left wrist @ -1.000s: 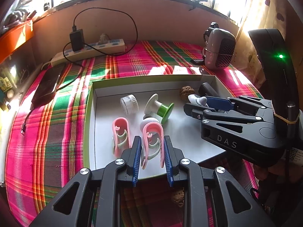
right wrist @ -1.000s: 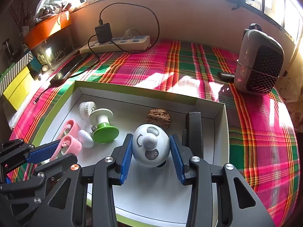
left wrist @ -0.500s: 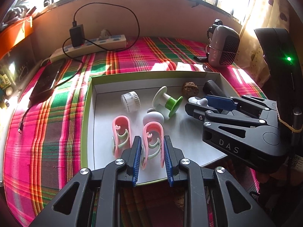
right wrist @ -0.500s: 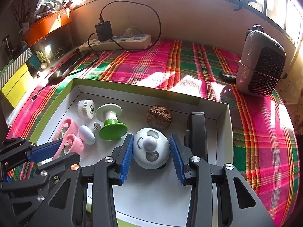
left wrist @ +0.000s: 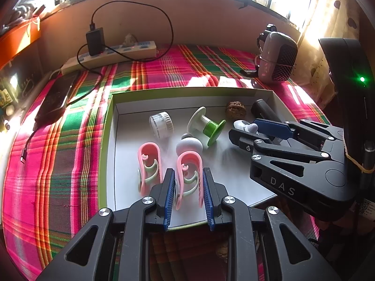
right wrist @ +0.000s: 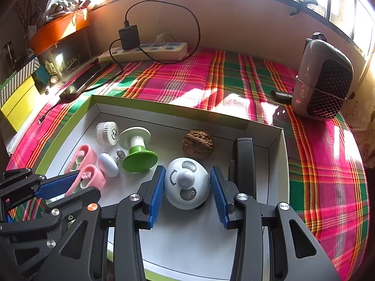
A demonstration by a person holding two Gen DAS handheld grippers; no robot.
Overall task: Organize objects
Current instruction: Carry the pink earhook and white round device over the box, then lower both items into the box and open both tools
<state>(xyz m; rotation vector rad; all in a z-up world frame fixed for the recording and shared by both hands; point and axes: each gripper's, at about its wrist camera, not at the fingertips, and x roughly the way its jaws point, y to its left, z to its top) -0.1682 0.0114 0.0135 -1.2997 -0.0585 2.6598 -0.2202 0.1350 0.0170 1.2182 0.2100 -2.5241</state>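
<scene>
A shallow white tray with a green rim [left wrist: 106, 154] [right wrist: 70, 119] holds small objects. My left gripper [left wrist: 188, 185] has its blue pads on both sides of a pink clip [left wrist: 189, 164], shut on it. A second pink clip [left wrist: 150, 161] lies to its left. My right gripper [right wrist: 187, 187] straddles a white panda-faced dome [right wrist: 186, 183] with a small gap on each side, open. It also shows in the left wrist view [left wrist: 243, 126].
In the tray: a white round cap [right wrist: 106, 133], a green-and-white spool [right wrist: 138, 149], a small white knob [right wrist: 108, 164], a walnut [right wrist: 198, 143], a black bar [right wrist: 243, 164]. On the plaid cloth: power strip [right wrist: 145, 52], phone [left wrist: 57, 96], grey speaker [right wrist: 323, 82].
Both grippers drew back slightly toward the tray's near edge. The green spool looks rolled a little to the right. The holds on the clip and around the dome look the same.
</scene>
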